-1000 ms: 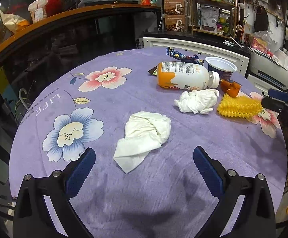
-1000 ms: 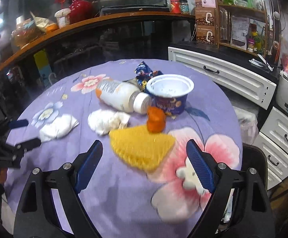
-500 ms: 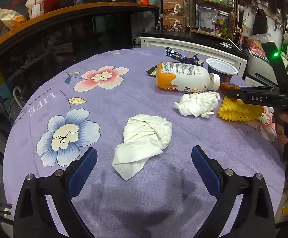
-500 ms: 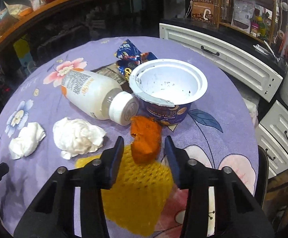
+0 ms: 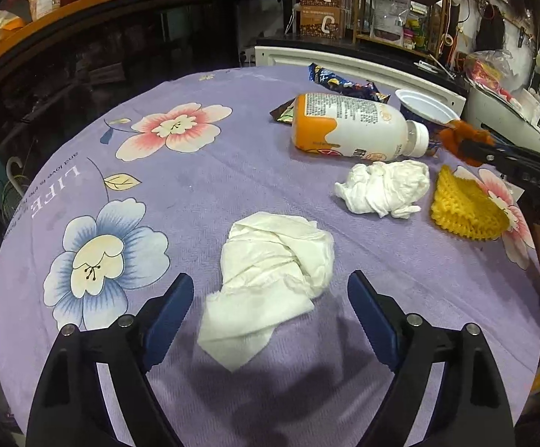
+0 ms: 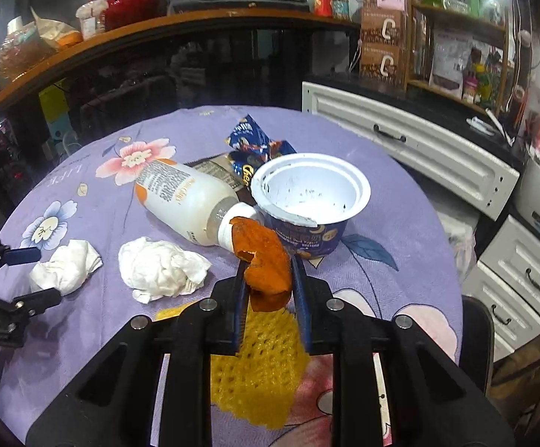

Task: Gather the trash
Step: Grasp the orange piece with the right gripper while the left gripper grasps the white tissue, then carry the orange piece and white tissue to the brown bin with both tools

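A flattened white tissue (image 5: 270, 246) lies on the purple flowered tablecloth (image 5: 195, 186). My left gripper (image 5: 270, 287) straddles its near end, jaws closing, pads clear of it. My right gripper (image 6: 269, 270) is still closing, its pads pressing on an orange peel (image 6: 262, 253) just above the yellow foam net (image 6: 262, 365). In the left wrist view that peel (image 5: 463, 138) shows at the right gripper's tip. In the right wrist view the left gripper (image 6: 41, 277) sits around the tissue (image 6: 65, 268).
A lying drink bottle (image 6: 180, 197), an empty yogurt cup (image 6: 311, 193), a blue snack wrapper (image 6: 251, 145) and a second crumpled tissue (image 6: 162, 268) lie mid-table. White drawers (image 6: 419, 156) and shelves stand behind. A dark counter curves along the left.
My right gripper moved forward over the yellow net and closed on the orange peel. My left gripper came closer to the flat tissue and its jaws narrowed a little.
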